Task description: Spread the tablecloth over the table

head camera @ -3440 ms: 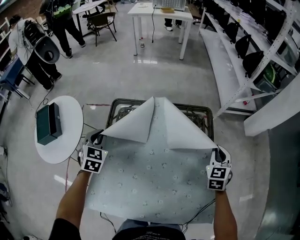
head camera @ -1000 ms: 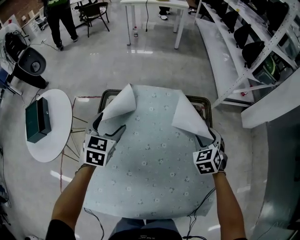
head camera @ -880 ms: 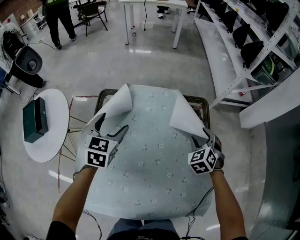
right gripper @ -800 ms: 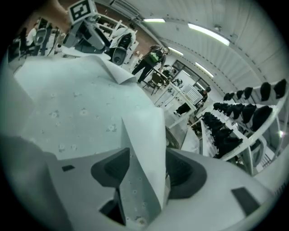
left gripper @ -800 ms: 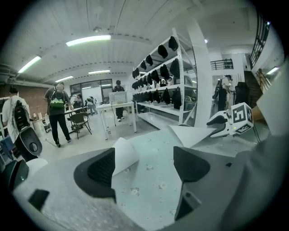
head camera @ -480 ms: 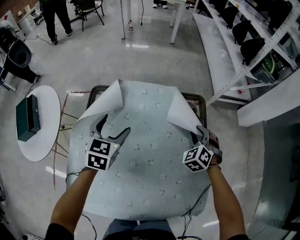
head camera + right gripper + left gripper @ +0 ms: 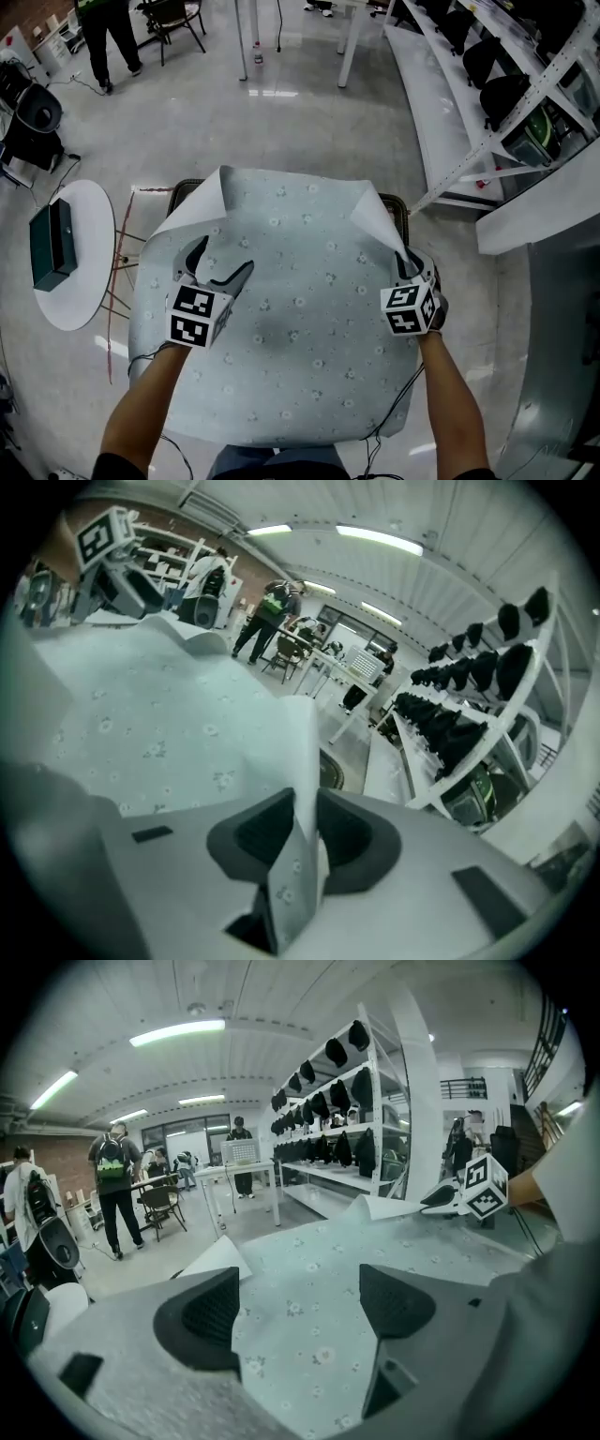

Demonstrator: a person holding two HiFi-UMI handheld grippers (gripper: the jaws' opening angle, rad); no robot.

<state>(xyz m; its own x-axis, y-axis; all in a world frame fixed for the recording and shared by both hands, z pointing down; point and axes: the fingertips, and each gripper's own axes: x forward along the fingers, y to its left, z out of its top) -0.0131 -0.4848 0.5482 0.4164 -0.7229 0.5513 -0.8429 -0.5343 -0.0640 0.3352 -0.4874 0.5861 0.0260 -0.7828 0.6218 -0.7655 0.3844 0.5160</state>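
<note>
Right gripper [image 7: 409,270]: jaws have just been closing on the turned-up far-right corner of the tablecloth [image 7: 300,328], and I think they're clamped on it. Left gripper [image 7: 217,262]: jaws apart, nothing gripped, above the cloth near the worktop [image 7: 395,201] left edge. The far-left cloth corner is folded back.

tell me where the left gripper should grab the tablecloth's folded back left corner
Probably the folded-back corner of the tablecloth, near its tip. It lies white side up and curls off the cloth, so the open left gripper can come from the near side, fingers above and below.
</note>
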